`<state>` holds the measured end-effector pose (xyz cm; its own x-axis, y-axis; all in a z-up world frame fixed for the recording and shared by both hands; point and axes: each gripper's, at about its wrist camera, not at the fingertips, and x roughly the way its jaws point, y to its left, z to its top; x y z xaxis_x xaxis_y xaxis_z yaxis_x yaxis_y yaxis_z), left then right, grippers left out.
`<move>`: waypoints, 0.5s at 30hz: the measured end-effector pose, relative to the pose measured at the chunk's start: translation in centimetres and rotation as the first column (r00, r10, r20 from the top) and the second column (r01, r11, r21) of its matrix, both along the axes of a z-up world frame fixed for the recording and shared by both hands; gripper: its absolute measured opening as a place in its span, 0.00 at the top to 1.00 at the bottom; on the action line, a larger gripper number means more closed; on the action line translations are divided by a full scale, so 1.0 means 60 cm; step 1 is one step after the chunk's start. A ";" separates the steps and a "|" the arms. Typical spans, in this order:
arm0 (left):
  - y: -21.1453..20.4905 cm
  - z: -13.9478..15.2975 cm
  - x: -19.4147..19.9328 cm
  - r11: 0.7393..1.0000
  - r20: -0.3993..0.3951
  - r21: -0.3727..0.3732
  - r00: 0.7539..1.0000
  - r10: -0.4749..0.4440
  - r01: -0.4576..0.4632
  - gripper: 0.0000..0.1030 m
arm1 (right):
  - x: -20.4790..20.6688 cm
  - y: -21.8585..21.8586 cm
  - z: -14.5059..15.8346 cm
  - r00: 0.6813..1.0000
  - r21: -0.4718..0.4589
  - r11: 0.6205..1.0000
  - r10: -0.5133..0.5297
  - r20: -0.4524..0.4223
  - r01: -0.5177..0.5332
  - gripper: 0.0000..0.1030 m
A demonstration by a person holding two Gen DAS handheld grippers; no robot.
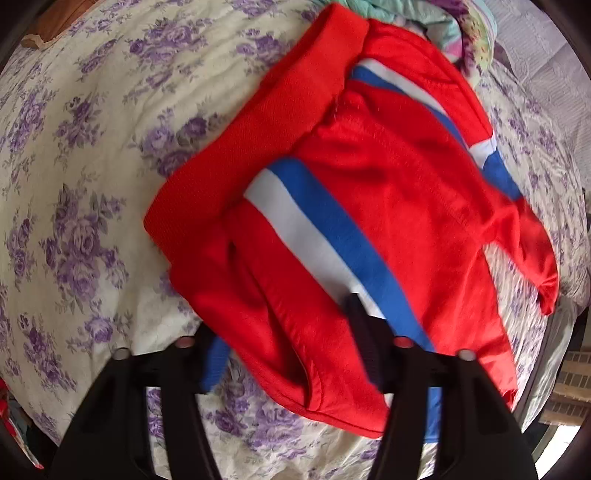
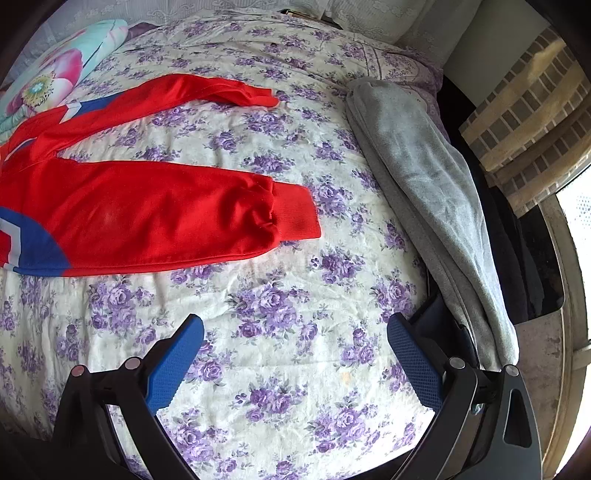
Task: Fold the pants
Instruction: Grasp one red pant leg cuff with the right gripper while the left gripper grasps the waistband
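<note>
Red pants (image 1: 369, 206) with blue and white stripes lie spread on a floral bedspread (image 1: 92, 184); the waistband faces the upper left in the left wrist view. My left gripper (image 1: 288, 332) is open, its fingers wide apart over the near edge of the pants, with the cloth lying between them. In the right wrist view the two legs of the pants (image 2: 147, 218) stretch rightward, the near cuff at centre. My right gripper (image 2: 295, 354) is open and empty above bare bedspread, short of the near leg.
A grey folded garment (image 2: 424, 192) lies along the bed's right edge. A floral pillow (image 2: 62, 70) sits at the far left, and it also shows in the left wrist view (image 1: 443, 26). A brick-pattern wall (image 2: 524, 122) and window lie beyond the bed.
</note>
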<state>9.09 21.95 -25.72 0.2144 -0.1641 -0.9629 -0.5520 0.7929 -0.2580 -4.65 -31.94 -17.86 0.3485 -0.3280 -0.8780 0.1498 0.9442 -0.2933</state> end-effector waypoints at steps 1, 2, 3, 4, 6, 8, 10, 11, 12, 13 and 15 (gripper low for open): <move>0.005 0.007 -0.001 1.000 0.021 -0.016 1.000 0.009 -0.009 0.82 | -0.002 -0.012 0.000 1.000 0.032 0.999 -0.010 0.006 0.010 0.03; 0.011 0.014 -0.005 0.999 0.051 -0.045 0.998 0.021 -0.019 0.90 | -0.005 -0.023 -0.002 1.000 0.074 0.997 -0.021 0.010 0.020 0.03; 0.016 0.018 -0.011 0.998 0.079 -0.060 0.996 0.034 -0.029 0.91 | -0.007 -0.036 -0.005 0.999 0.132 0.991 -0.030 0.015 0.028 0.03; 0.016 0.021 -0.017 0.998 0.097 -0.052 0.995 0.035 -0.030 0.92 | -0.008 -0.048 -0.010 0.999 0.187 0.982 -0.041 0.019 0.037 0.03; 0.010 0.018 -0.027 1.000 0.108 -0.017 0.994 0.014 -0.013 0.92 | -0.007 -0.068 -0.025 0.997 0.259 0.963 -0.078 0.021 0.070 0.03; 0.005 0.010 -0.037 1.000 0.110 0.001 0.994 0.003 -0.003 0.92 | 0.003 -0.085 -0.042 0.994 0.318 0.944 -0.104 0.035 0.087 0.03; 0.002 0.004 -0.051 1.000 0.115 0.005 0.993 0.005 -0.005 0.92 | 0.022 -0.098 -0.058 0.990 0.361 0.927 -0.126 0.059 0.097 0.03; 0.004 0.002 -0.056 1.000 0.117 0.005 0.993 0.005 -0.006 0.92 | 0.036 -0.105 -0.069 0.989 0.388 0.916 -0.138 0.061 0.104 0.03; 0.005 0.001 -0.049 1.000 0.116 0.003 0.993 0.004 -0.005 0.92 | 0.051 -0.111 -0.080 0.986 0.414 0.902 -0.156 0.053 0.120 0.03; 0.006 0.001 -0.047 1.000 0.110 0.004 0.994 0.004 -0.004 0.92 | 0.068 -0.116 -0.094 0.984 0.446 0.885 -0.174 0.042 0.137 0.03; 0.003 0.000 -0.038 1.000 0.098 0.011 0.995 0.000 -0.001 0.91 | 0.103 -0.125 -0.122 0.980 0.507 0.846 -0.198 0.015 0.163 0.03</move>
